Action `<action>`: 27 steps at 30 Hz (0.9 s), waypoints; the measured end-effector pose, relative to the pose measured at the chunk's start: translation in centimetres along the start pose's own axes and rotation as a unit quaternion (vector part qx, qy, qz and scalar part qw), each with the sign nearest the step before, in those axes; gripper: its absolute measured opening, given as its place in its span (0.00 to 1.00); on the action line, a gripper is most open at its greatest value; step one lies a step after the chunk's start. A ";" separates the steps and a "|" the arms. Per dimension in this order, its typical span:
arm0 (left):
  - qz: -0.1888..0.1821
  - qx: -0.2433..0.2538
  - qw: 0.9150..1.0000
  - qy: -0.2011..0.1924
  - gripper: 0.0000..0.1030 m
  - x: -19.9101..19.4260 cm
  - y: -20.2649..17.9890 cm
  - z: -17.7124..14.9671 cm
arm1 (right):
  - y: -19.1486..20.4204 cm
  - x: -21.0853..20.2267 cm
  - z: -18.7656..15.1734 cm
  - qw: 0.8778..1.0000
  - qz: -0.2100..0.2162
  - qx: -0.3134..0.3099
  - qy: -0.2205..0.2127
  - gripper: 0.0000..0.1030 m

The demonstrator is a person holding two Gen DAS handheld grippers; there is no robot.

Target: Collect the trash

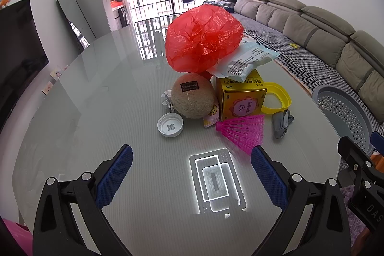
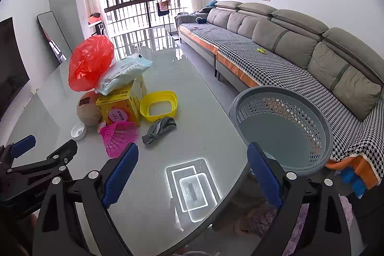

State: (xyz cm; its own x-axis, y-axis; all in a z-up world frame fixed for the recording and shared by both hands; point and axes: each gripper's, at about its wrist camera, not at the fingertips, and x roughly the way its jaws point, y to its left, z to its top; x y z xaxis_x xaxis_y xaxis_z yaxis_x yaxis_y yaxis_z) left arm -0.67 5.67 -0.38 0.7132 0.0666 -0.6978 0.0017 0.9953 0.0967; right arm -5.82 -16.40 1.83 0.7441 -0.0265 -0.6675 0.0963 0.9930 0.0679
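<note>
A pile of trash sits mid-table: a red plastic bag (image 1: 204, 37) (image 2: 90, 62), a white-blue wrapper (image 1: 244, 59) (image 2: 124, 73) on a yellow box (image 1: 242, 97) (image 2: 121, 103), a tan fuzzy ball (image 1: 192, 98) (image 2: 87, 108), a white cap (image 1: 170, 124) (image 2: 78, 130), a pink shuttlecock (image 1: 242, 132) (image 2: 118, 137), a grey rag (image 1: 282, 122) (image 2: 159, 130), a yellow ring-shaped tub (image 1: 276, 97) (image 2: 158, 106). A grey perforated basket (image 2: 283, 126) (image 1: 345, 112) stands off the table's right edge. My left gripper (image 1: 192, 169) is open and empty, short of the pile. My right gripper (image 2: 193, 167) is open and empty, between pile and basket.
The glossy grey table (image 1: 96, 112) (image 2: 192, 88) reflects a ceiling lamp. A grey sofa with a checked cover (image 2: 276, 56) runs along the right. A TV (image 1: 16, 52) and a mirror stand on the left. My right gripper shows at the left wrist view's right edge (image 1: 360, 172).
</note>
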 end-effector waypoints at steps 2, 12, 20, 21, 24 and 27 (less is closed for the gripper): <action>0.000 0.000 1.000 0.000 0.94 0.0 0.0 0.0 | 0.0 0.0 0.0 1.000 0.000 0.000 0.000 0.85; -0.001 -0.001 1.000 0.001 0.94 0.0 0.1 0.1 | 0.0 0.0 0.0 1.000 0.000 0.000 0.000 0.85; -0.002 -0.008 1.000 0.014 0.94 0.8 0.7 -0.1 | -0.2 0.9 -0.1 1.000 0.000 0.003 0.010 0.85; -0.001 -0.011 1.000 0.015 0.94 0.9 0.8 -0.1 | -0.2 1.1 -0.1 1.000 0.001 0.003 0.012 0.85; 0.001 -0.020 1.000 0.016 0.94 1.2 1.3 0.0 | -0.2 1.9 -0.1 1.000 0.003 0.005 0.018 0.85; 0.004 -0.029 0.999 0.018 0.94 1.7 1.8 0.0 | -0.3 2.8 0.0 1.000 0.005 0.007 0.022 0.85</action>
State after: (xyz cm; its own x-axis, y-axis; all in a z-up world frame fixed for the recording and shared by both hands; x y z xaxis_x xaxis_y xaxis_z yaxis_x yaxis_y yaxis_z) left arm 0.50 7.54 -1.37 0.6878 0.0760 -0.7219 -0.0460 0.9971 0.0612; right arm -3.81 -16.76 -0.05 0.7157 -0.0108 -0.6983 0.0988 0.9914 0.0859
